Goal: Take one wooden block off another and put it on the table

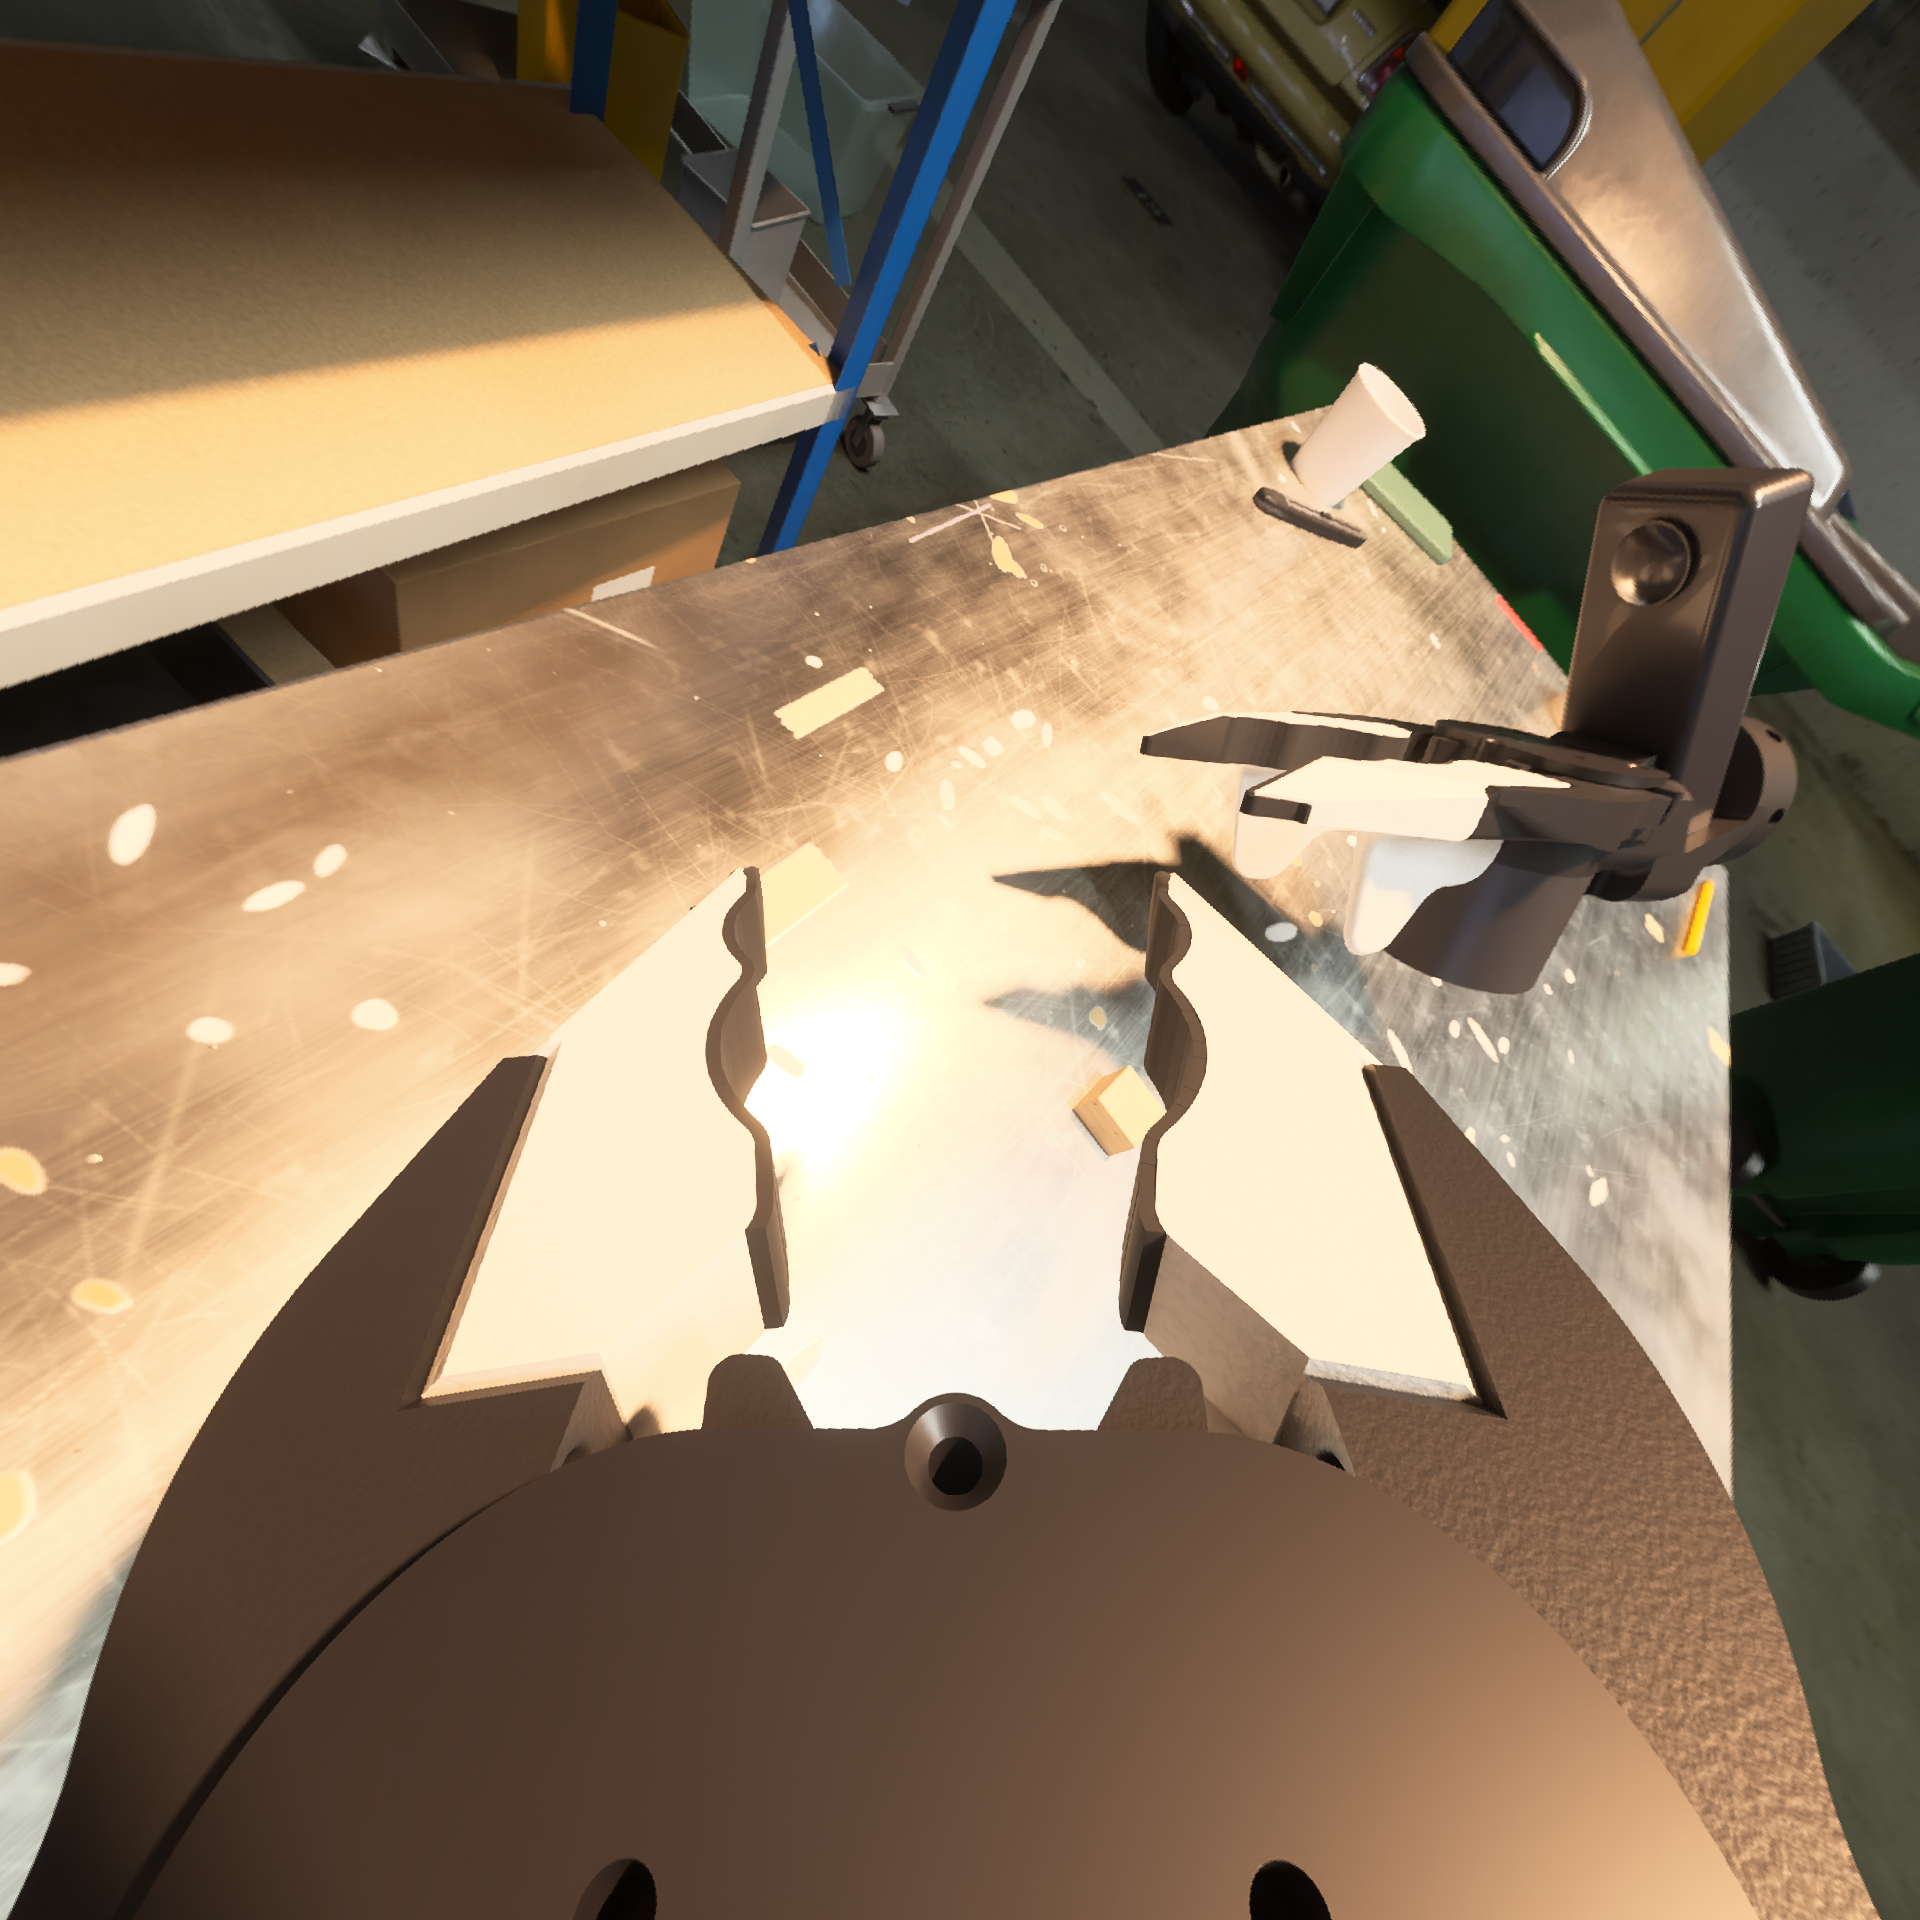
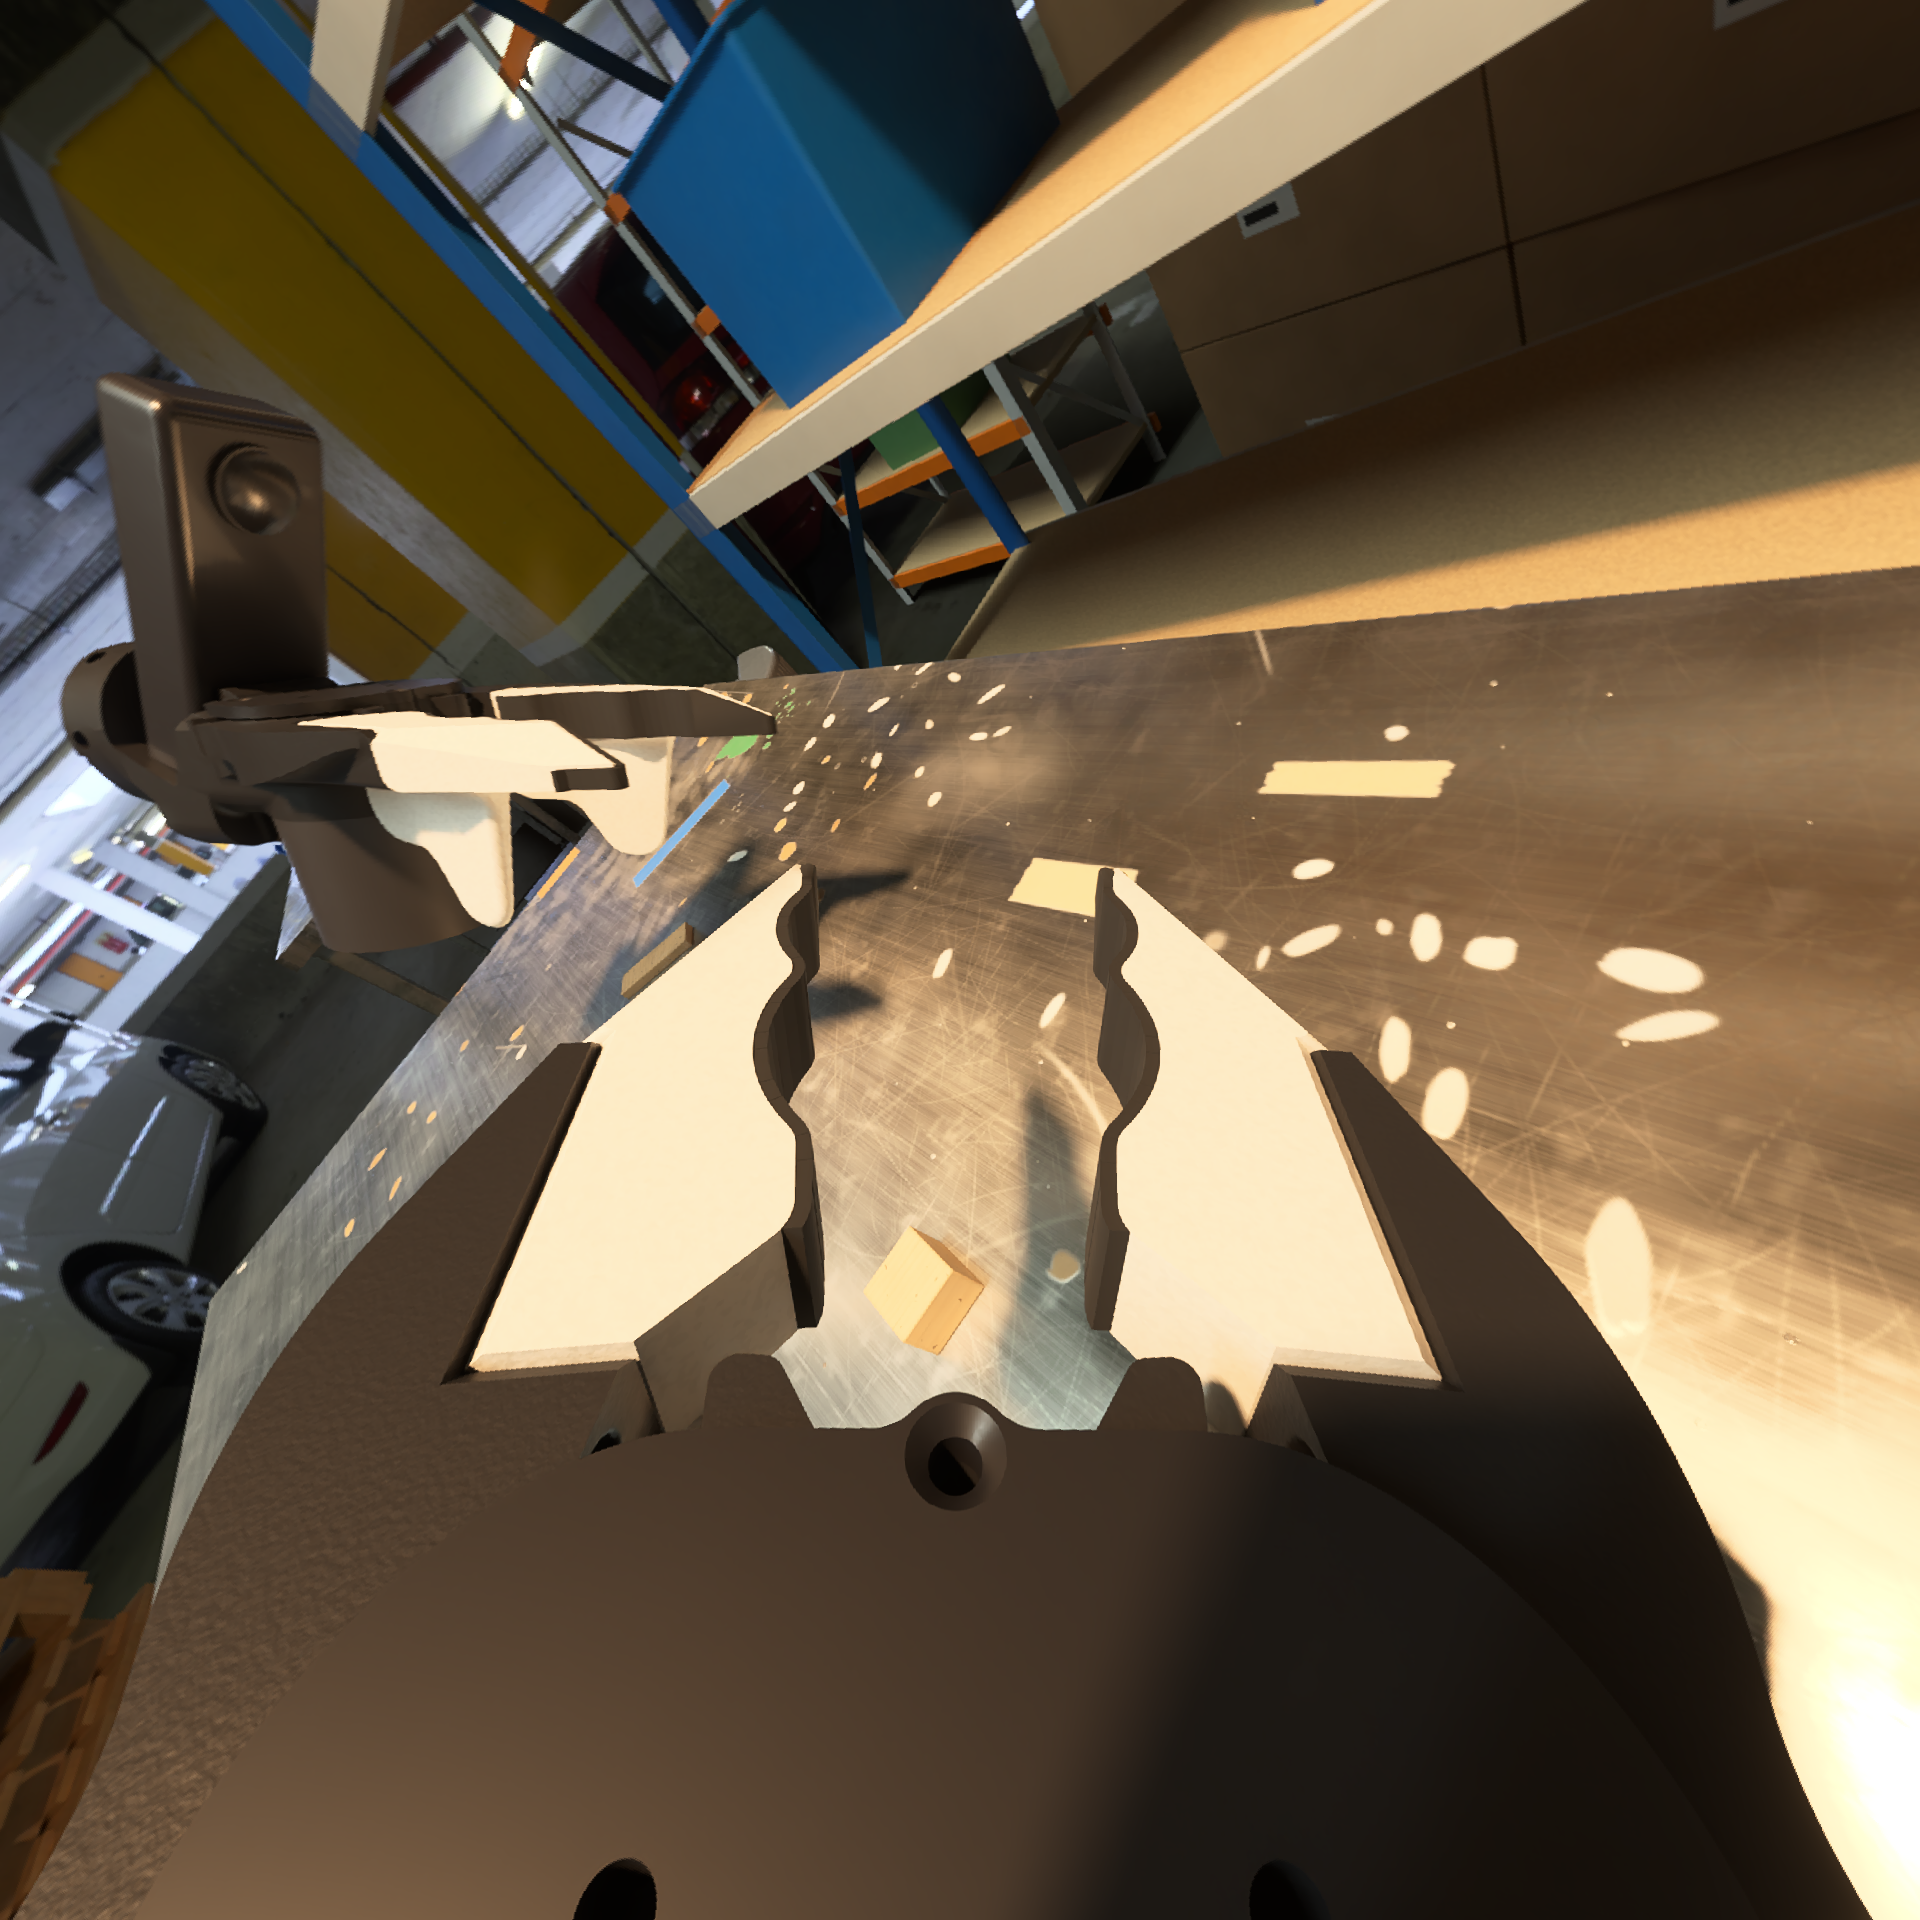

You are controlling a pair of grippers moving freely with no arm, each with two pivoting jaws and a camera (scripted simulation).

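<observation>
A small light wooden block (image 2: 923, 1288) lies on the scratched metal table (image 2: 1558, 852). In the right wrist view it shows low between my right gripper's fingers, on the table below them. It looks like one cube; I see no seam or second block under it. In the left wrist view the block (image 1: 1114, 1107) is half hidden behind my left gripper's right finger. My left gripper (image 1: 956, 894) is open and empty above the table. My right gripper (image 2: 956, 883) is open and empty; it also shows in the left wrist view (image 1: 1200, 774), held sideways at the right.
A white paper cup (image 1: 1351, 436), a dark pen-like object (image 1: 1309, 516) and a green strip (image 1: 1408, 514) sit at the far corner. A green bin (image 1: 1507, 416) stands past the table's right edge. A flat wooden piece (image 2: 657, 956) lies near the edge. Pale tape patches (image 1: 829, 701) mark the table.
</observation>
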